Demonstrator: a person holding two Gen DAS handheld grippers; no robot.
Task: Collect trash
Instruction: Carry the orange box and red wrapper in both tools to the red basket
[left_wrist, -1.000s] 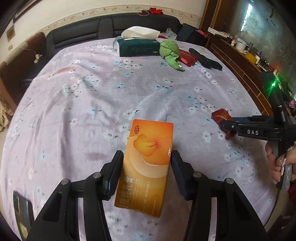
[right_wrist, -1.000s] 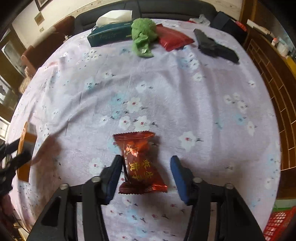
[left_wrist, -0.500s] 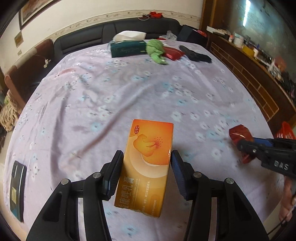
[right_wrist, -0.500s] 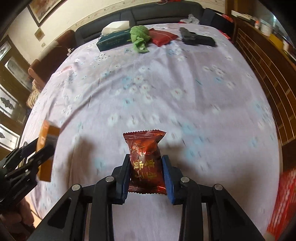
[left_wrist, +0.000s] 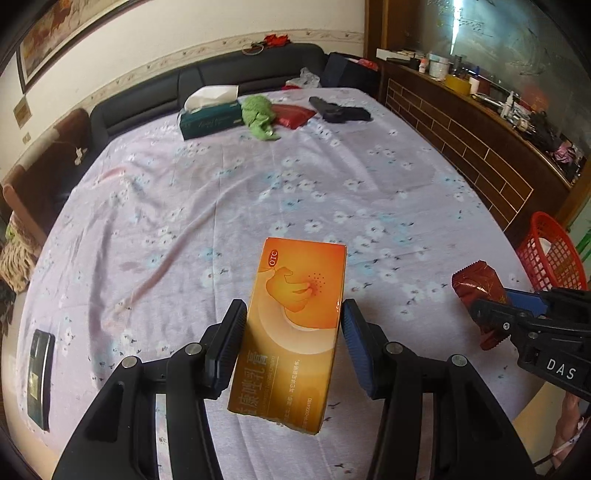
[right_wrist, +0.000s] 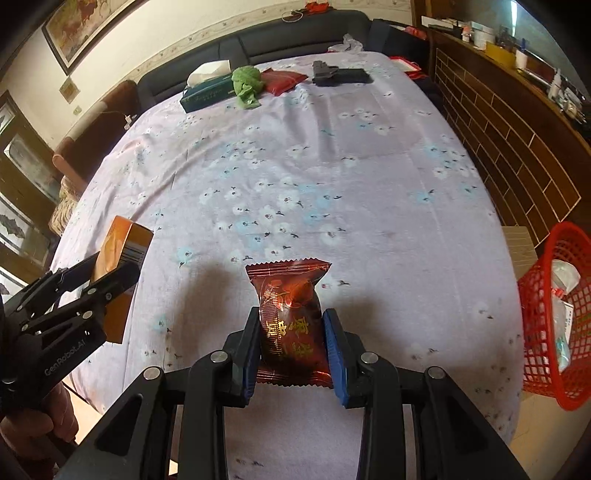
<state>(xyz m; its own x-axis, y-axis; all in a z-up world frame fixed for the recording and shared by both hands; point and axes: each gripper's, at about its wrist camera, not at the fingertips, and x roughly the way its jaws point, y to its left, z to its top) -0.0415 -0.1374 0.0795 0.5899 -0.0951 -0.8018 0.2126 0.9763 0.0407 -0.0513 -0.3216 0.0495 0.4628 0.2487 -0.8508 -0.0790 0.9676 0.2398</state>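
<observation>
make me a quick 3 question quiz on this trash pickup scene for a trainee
1. True or false: the left gripper is shut on the orange box.
2. What does the right gripper hold? A) green cloth B) red snack packet C) tissue box
3. Fill in: the red basket stands beside the table's ____ edge in the right wrist view.

Key
1. True: both pads press the box's sides and it is lifted clear of the floral tablecloth.
2. B: the red snack packet is clamped between the pads; the green cloth and tissue box lie at the far end.
3. right
</observation>
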